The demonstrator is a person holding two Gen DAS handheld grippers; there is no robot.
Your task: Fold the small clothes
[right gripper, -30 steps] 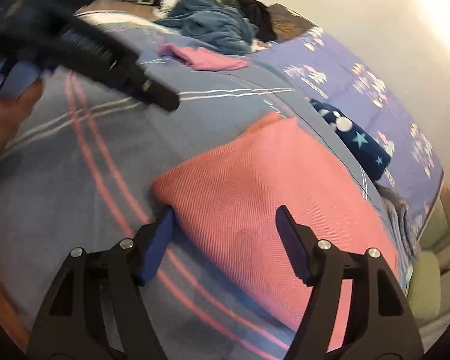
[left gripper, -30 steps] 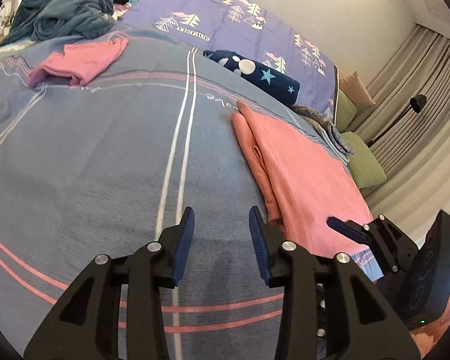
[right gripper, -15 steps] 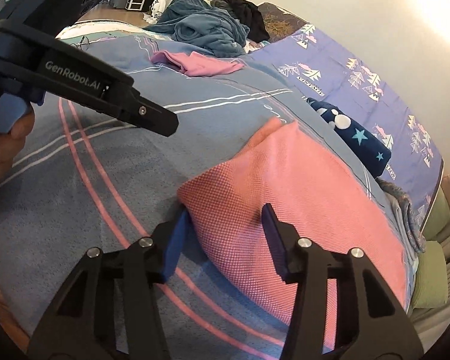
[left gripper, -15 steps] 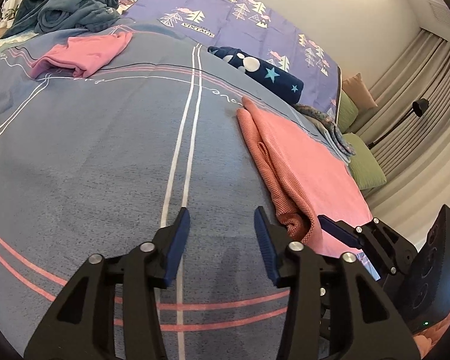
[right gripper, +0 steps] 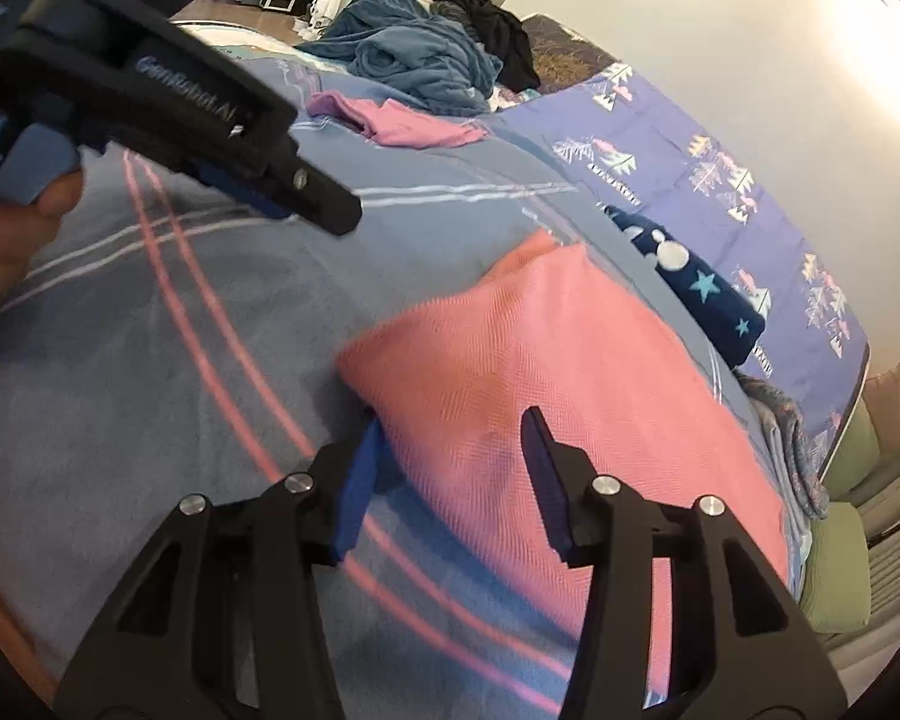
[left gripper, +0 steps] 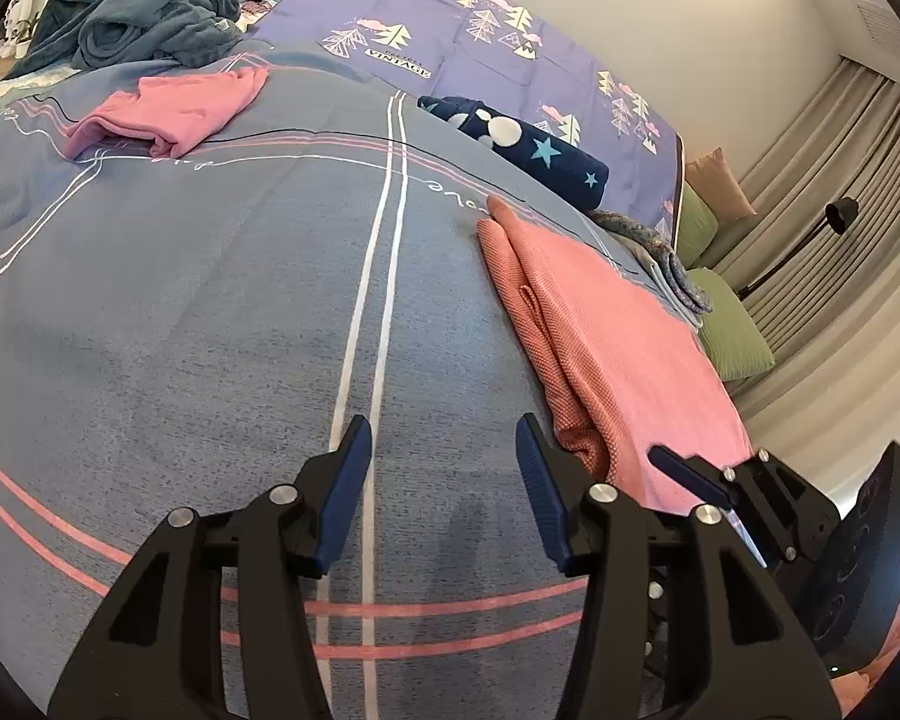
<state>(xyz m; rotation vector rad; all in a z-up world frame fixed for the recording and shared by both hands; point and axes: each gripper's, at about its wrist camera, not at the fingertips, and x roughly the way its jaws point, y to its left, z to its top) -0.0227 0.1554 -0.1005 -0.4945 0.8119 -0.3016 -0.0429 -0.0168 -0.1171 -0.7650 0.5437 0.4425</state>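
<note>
On the grey-blue bedspread with white and pink stripes [left gripper: 210, 312], my left claw [left gripper: 444, 450] hovered with its jaws parted and nothing between them; they had just been opening. Just to its right lay the salmon-pink woven cloth, folded over [left gripper: 606, 348]. My right claw [right gripper: 456, 450] straddled that cloth's near corner [right gripper: 546, 372], jaws half apart after narrowing; I could not tell whether the pads pressed the fabric. Farther up the bed sat a crumpled pink garment [left gripper: 168, 111], a rolled navy blanket with stars [left gripper: 528, 150] and a heaped teal blanket [left gripper: 144, 6].
</note>
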